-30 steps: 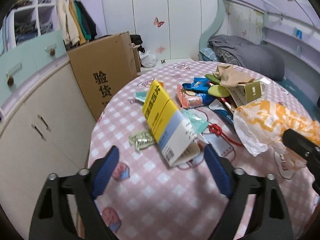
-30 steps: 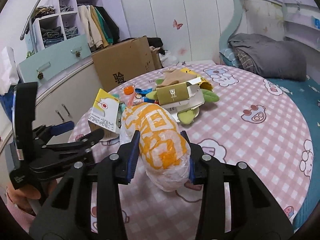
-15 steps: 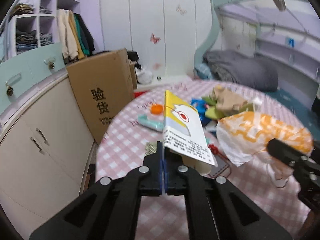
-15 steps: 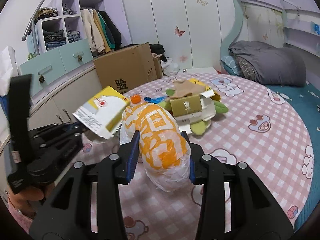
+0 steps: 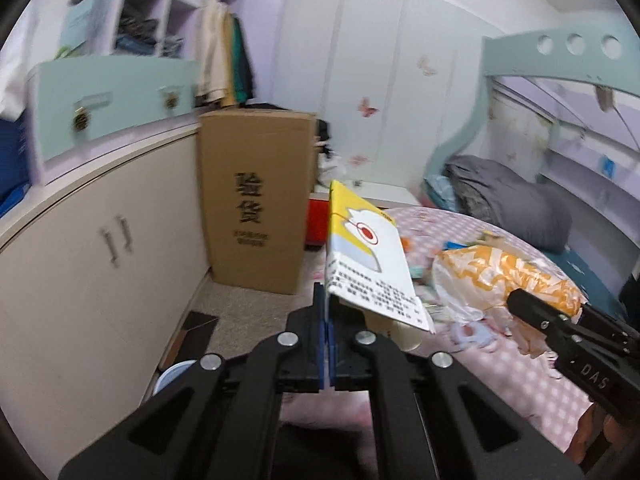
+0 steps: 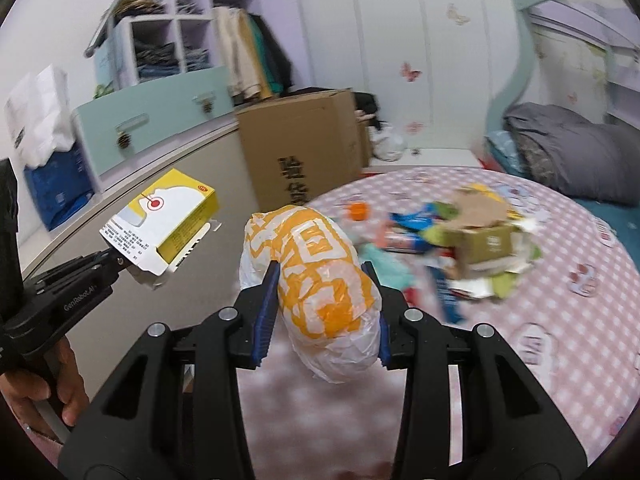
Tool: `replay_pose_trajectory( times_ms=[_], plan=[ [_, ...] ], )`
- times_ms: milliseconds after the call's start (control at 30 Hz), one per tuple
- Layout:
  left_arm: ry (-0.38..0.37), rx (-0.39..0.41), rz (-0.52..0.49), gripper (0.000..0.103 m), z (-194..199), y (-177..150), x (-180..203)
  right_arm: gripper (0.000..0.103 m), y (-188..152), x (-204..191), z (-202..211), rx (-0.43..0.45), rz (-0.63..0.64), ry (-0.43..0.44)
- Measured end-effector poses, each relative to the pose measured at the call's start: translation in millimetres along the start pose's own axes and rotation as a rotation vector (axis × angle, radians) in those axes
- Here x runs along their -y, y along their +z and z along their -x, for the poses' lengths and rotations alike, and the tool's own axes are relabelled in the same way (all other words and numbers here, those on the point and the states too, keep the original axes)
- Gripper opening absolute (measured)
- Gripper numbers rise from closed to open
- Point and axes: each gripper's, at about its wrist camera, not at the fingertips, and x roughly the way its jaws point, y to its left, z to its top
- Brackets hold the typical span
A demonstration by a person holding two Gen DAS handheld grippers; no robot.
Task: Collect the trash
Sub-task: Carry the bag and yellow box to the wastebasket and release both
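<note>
Left hand-held gripper (image 5: 327, 320) fully closed, pinching the yellow-and-white carton (image 5: 368, 256) by its thin flap edge; carton is in the air beyond the bed edge, over the floor; edge pinch probably because the box is too wide to straddle. Right hand-held gripper (image 6: 322, 312) part open, pads pressing both sides of the orange-and-white plastic bag (image 6: 316, 280), which is lifted clear of the pink checked bedspread (image 6: 560, 264); mid-body grip likely stops the soft bag sagging out. Remaining trash pile (image 6: 460, 236) on the bed, well apart. A blue-rimmed bin (image 5: 176, 376) shows low left, near the cardboard box (image 5: 256, 200); probably the drop target.
</note>
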Motion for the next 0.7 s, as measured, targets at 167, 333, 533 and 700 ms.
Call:
replay_pose_trajectory(
  times_ms=[167, 333, 533, 700],
  plan=[
    [0.077, -0.046, 0.091, 0.001, -4.5, -15.3, -66.7, 0.039, -1.3, -49.0, -33.3, -0.058, 0.058, 0.091],
    [0.15, -0.111, 0.187, 0.001, -18.8, -35.2, -129.3, 0.039, -7.0, -99.9, -82.5, -0.142, 0.099, 0.191],
    [0.237, -0.181, 0.292, 0.001, -40.0, -57.3, -195.4, 0.04, -18.2, -165.8, -149.7, -0.233, 0.152, 0.278],
    [0.325, -0.219, 0.352, 0.001, -58.4, -69.3, -247.2, 0.05, -26.7, -204.9, -209.4, -0.289, 0.141, 0.326]
  ],
)
